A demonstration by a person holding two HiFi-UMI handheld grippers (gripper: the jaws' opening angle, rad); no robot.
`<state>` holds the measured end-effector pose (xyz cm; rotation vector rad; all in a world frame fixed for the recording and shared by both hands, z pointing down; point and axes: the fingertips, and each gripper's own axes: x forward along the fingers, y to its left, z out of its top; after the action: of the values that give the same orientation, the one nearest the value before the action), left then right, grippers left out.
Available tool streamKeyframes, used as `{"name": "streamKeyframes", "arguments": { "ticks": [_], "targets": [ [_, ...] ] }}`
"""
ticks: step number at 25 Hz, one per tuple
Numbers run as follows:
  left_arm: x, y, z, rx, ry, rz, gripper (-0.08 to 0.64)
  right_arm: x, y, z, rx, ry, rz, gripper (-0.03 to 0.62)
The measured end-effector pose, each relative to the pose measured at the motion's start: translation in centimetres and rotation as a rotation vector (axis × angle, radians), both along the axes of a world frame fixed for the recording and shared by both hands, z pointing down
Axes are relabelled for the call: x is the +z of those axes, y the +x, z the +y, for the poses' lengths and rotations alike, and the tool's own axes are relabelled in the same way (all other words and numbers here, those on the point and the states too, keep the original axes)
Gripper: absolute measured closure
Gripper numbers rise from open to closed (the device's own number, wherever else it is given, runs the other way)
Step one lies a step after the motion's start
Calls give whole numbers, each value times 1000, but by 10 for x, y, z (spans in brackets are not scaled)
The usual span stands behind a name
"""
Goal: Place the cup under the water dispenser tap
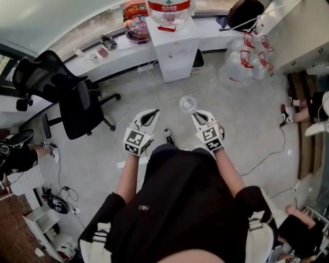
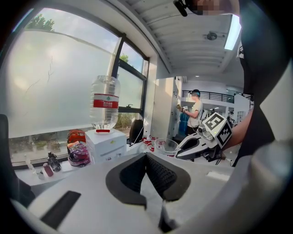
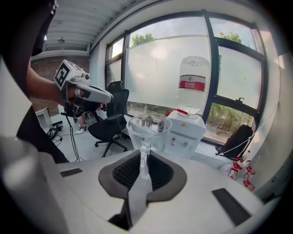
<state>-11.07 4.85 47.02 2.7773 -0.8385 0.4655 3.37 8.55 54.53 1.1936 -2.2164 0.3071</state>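
A clear glass cup (image 1: 188, 104) with a handle hangs in the air above the floor. My right gripper (image 1: 198, 116) is shut on that handle; in the right gripper view the cup (image 3: 149, 130) stands upright just past the jaws (image 3: 144, 157). The white water dispenser (image 1: 175, 47) with an upturned bottle (image 1: 169, 9) stands ahead against the window ledge, some way from the cup. Its front taps (image 3: 174, 140) face me in the right gripper view. My left gripper (image 1: 148, 117) is level with the right one, shut with nothing in it (image 2: 146, 160).
A black office chair (image 1: 67, 97) stands at the left. The long ledge (image 1: 103, 49) carries small items and a red bag (image 2: 78, 148). Empty water bottles (image 1: 241, 59) lie right of the dispenser. A black bag (image 1: 245, 13), a floor cable (image 1: 267, 154) and other people (image 2: 194, 109) are around.
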Motion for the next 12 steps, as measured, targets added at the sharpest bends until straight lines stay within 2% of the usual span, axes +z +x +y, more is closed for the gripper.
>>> {"name": "streamKeyframes", "arguments": {
  "ticks": [12],
  "targets": [
    [16, -69, -44, -20, -17, 15, 560, 9, -58, -42, -4, -8, 19, 566]
  ]
}}
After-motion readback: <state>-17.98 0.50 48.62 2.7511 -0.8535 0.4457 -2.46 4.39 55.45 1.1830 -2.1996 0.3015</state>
